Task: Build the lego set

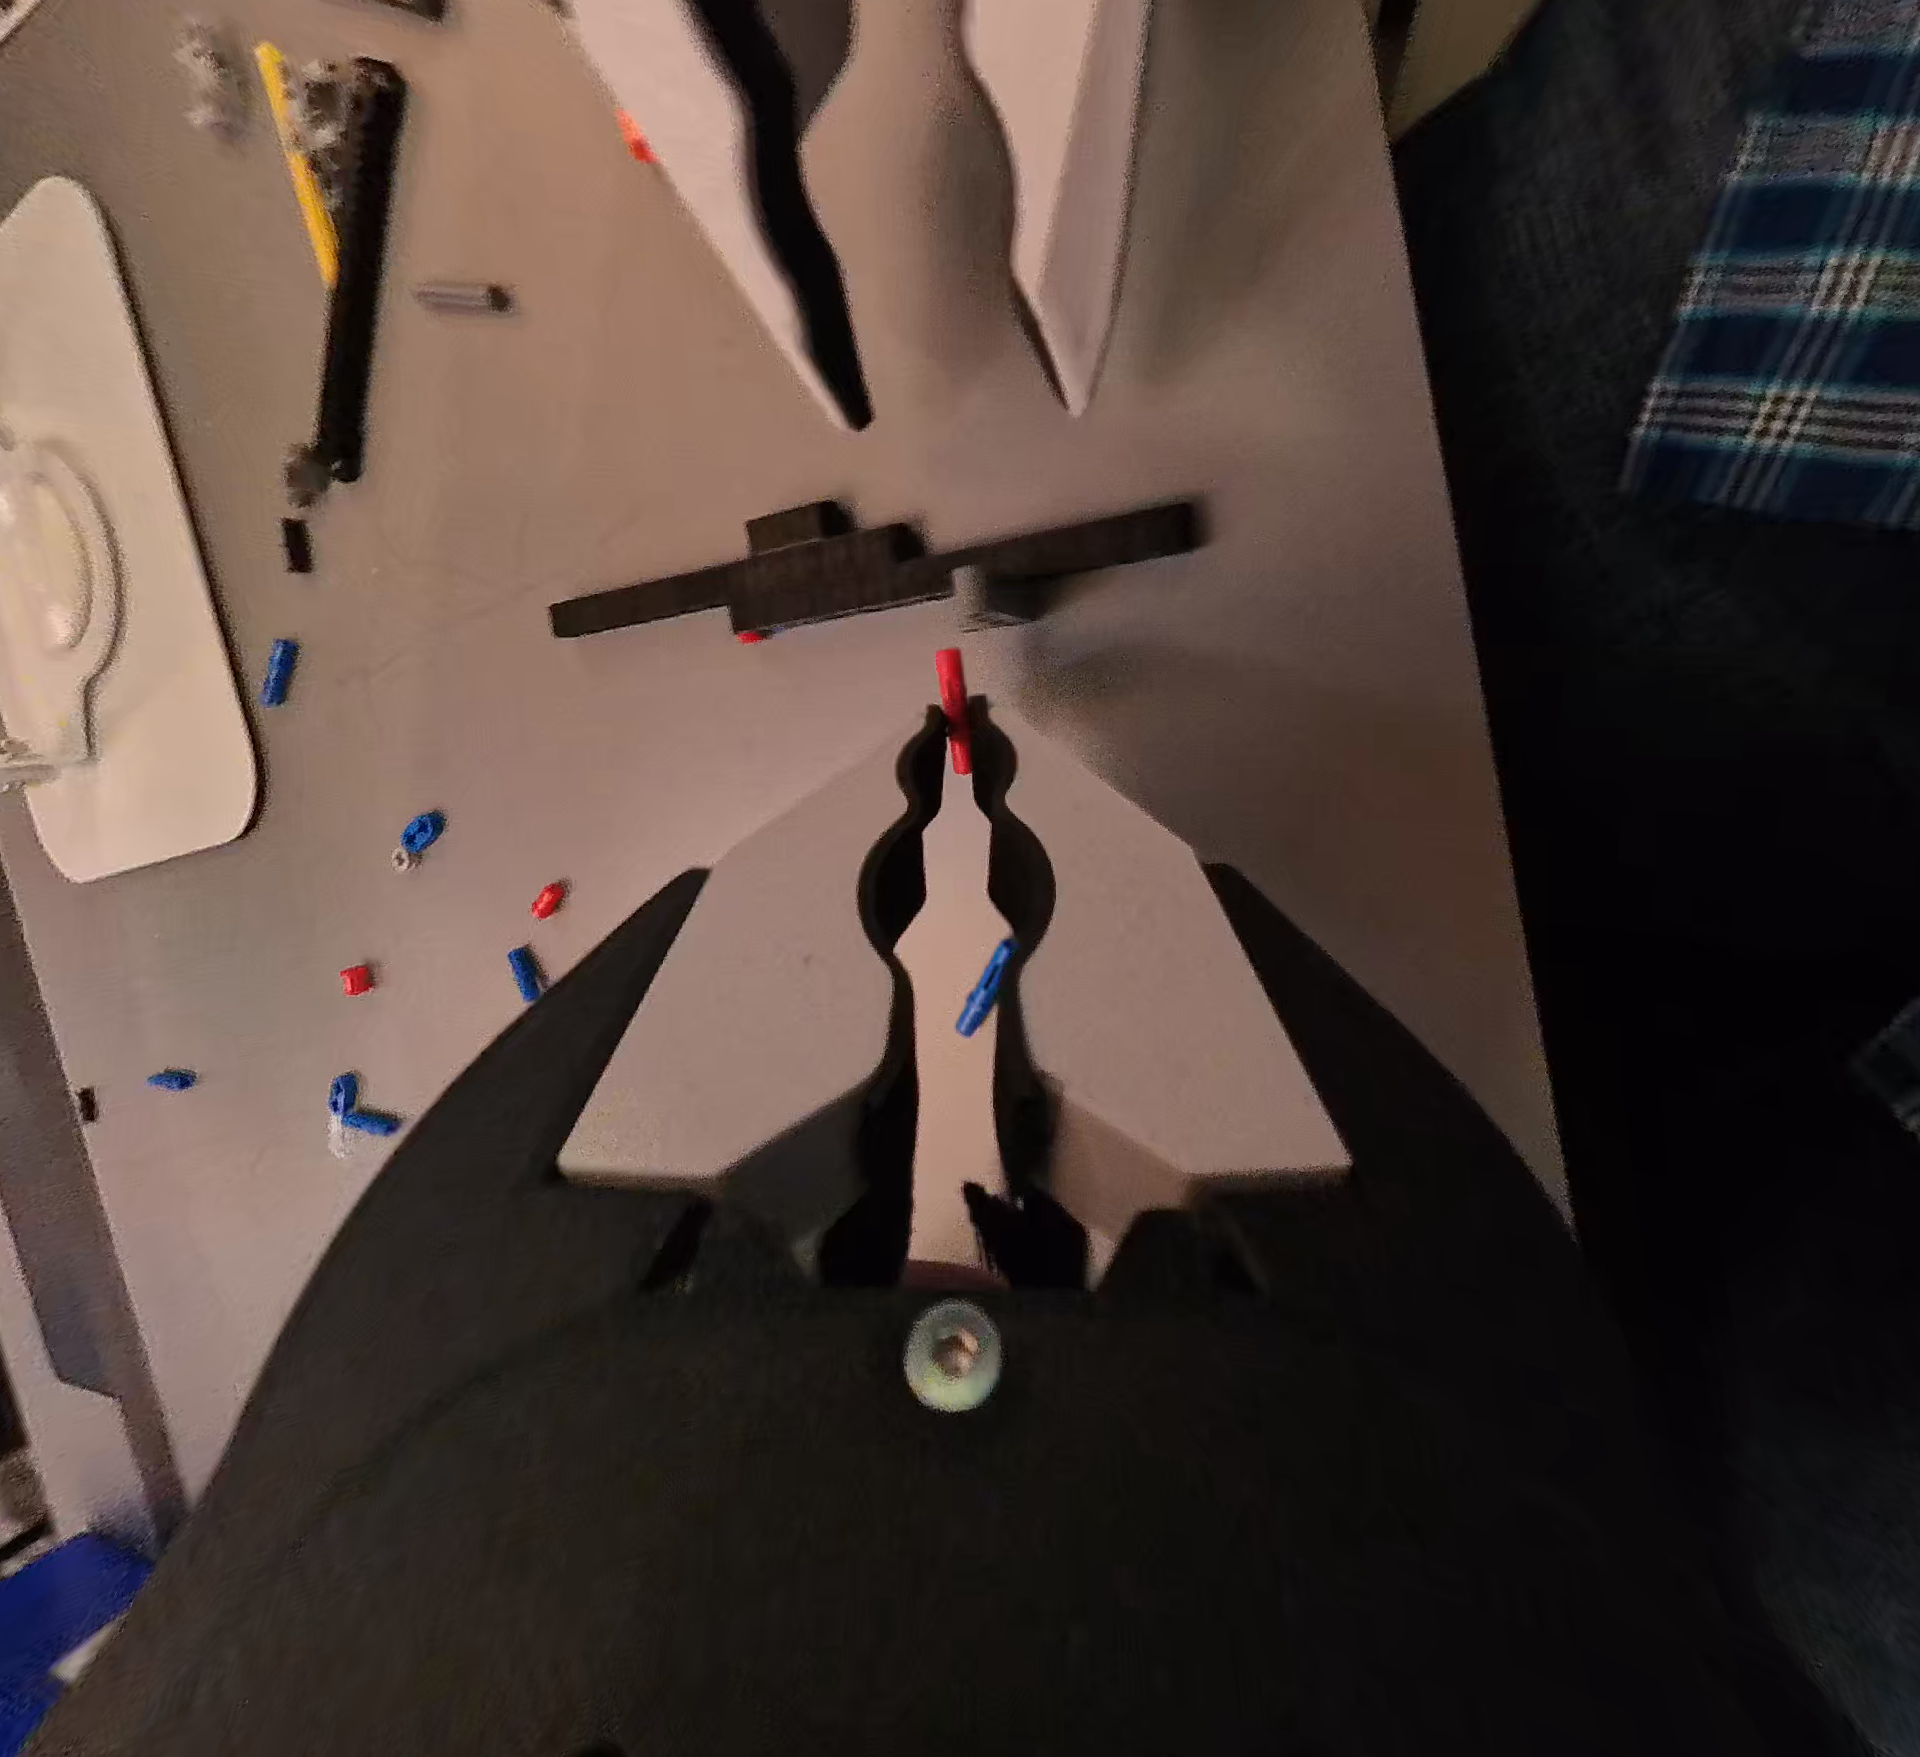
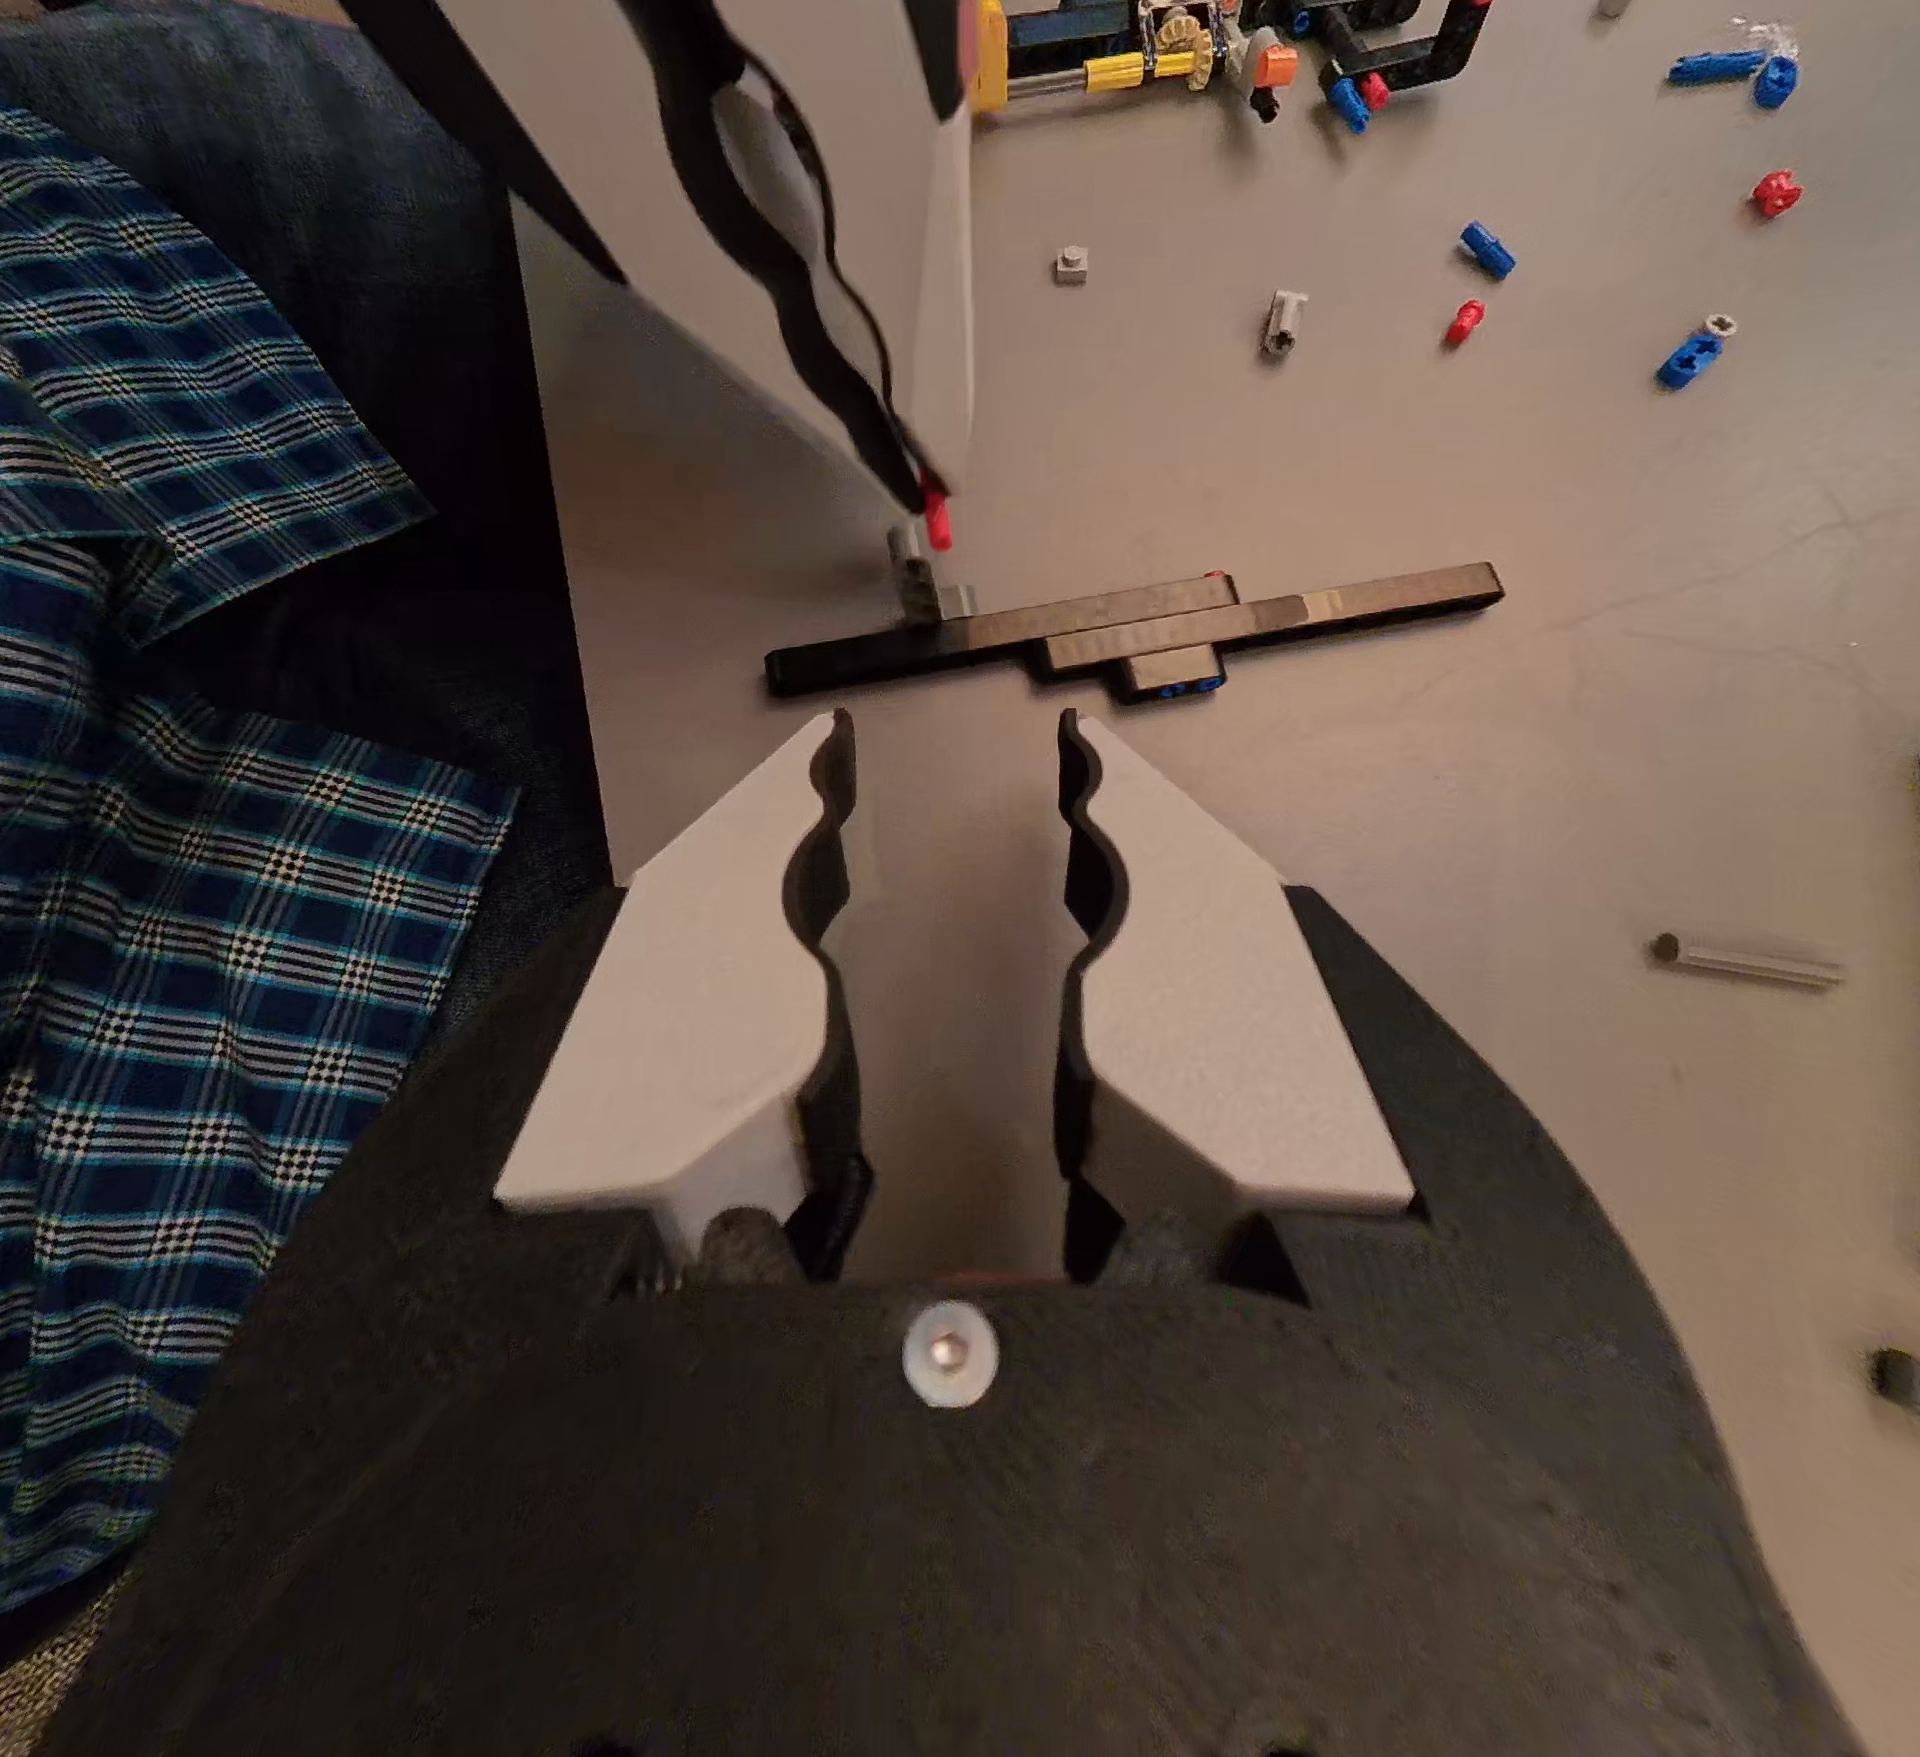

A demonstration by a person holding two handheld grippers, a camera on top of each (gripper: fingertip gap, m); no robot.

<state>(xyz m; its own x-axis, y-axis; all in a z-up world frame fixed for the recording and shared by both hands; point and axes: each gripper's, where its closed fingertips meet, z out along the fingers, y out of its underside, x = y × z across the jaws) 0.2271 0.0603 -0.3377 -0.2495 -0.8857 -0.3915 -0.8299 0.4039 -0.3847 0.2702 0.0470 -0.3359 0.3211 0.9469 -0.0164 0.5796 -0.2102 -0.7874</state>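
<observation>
My left gripper (image 1: pixel 958 720) is shut on a small red pin (image 1: pixel 951 705) and holds it just short of the long black beam assembly (image 1: pixel 873 564) lying across the table. In the right wrist view the same red pin (image 2: pixel 937 518) hangs at the left gripper's tip beside a grey connector (image 2: pixel 914 569) at the black beam assembly's (image 2: pixel 1132 627) left end. My right gripper (image 2: pixel 954 731) is open and empty, its tips just in front of the beam. The right gripper also shows across the beam in the left wrist view (image 1: pixel 966 419).
A built black, yellow and orange subassembly (image 2: pixel 1236 40) lies at the back. Loose blue and red pins (image 2: pixel 1486 249) and grey bits (image 2: pixel 1283 320) are scattered to the right, with a grey axle (image 2: pixel 1745 964). A white tray (image 1: pixel 125 544) sits left. A person's plaid sleeve (image 2: pixel 208 928) borders the table edge. Some 5 centimetres of space lies between my two pairs of fingers.
</observation>
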